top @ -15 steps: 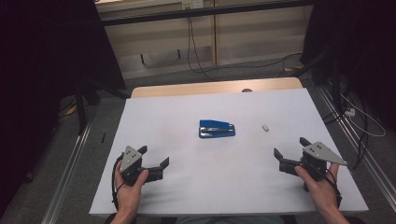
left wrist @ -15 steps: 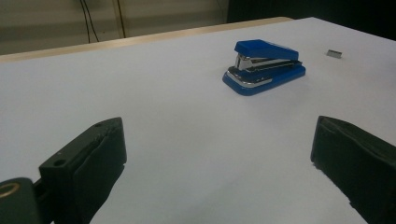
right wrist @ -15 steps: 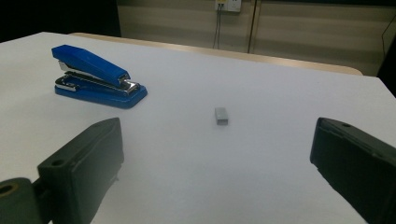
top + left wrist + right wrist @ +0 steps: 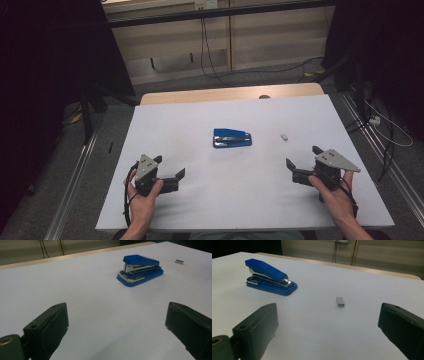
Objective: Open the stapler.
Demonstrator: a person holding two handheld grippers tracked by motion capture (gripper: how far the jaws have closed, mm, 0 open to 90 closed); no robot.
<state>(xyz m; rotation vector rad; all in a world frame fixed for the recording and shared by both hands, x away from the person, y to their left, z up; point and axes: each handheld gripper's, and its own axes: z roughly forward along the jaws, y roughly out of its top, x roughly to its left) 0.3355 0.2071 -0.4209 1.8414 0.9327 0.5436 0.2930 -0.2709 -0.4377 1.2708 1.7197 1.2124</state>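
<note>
1. Nothing has moved since the earlier frame: both tongs rest where they were, and the stapler lies where it did.
2. Left tongs (image 4: 172,170) and right tongs (image 4: 302,163) gape wide and empty, seemingly poised to start.
3. One stapler (image 4: 232,138) lies mid-desk (image 4: 165,125), at 1 o'clock from the left tongs.
4. One staple strip (image 4: 284,136) lies apart, at 3 o'clock from the stapler, likely for loading.

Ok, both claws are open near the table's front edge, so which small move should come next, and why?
Probably ease the right claw forward toward the small strip of staples. Both claws are open and hold nothing, the strip lies loose on the white table ahead of the right one, and the blue stapler sits further left, nearer the left claw.
</note>
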